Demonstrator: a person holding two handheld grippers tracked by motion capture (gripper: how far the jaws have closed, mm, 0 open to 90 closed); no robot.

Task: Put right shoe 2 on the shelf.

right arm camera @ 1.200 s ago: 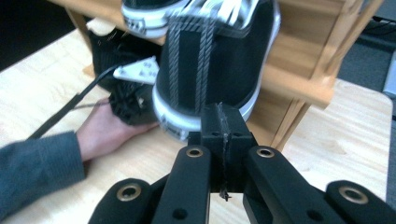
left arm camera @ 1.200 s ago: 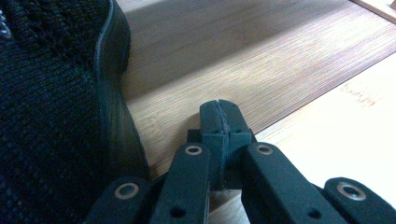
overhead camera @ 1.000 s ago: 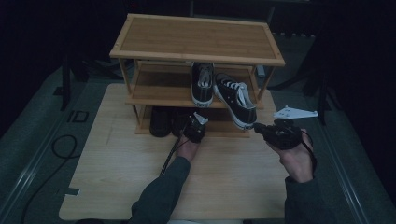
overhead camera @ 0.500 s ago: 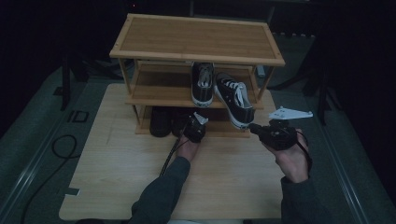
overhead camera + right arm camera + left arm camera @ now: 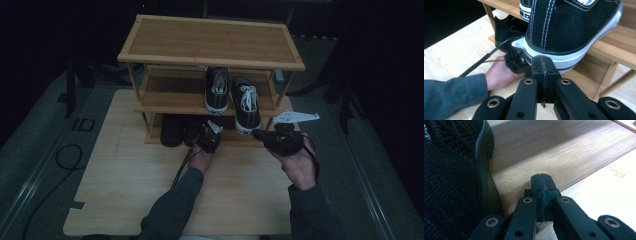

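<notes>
High view: right tool [image 5: 257,134], closed and empty, held at heel of sneaker [image 5: 245,105]; left tool [image 5: 205,133], closed, beside black shoe [image 5: 171,129].

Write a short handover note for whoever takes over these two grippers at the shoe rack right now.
Left gripper: shut, empty, low beside the black shoe on the bottom shelf.
Right gripper: shut, empty, at the heel of the right-hand sneaker, which overhangs the middle shelf.
Done: both sneakers sit on the middle shelf.
Left: probably nudge that heel in line with its partner.
</notes>
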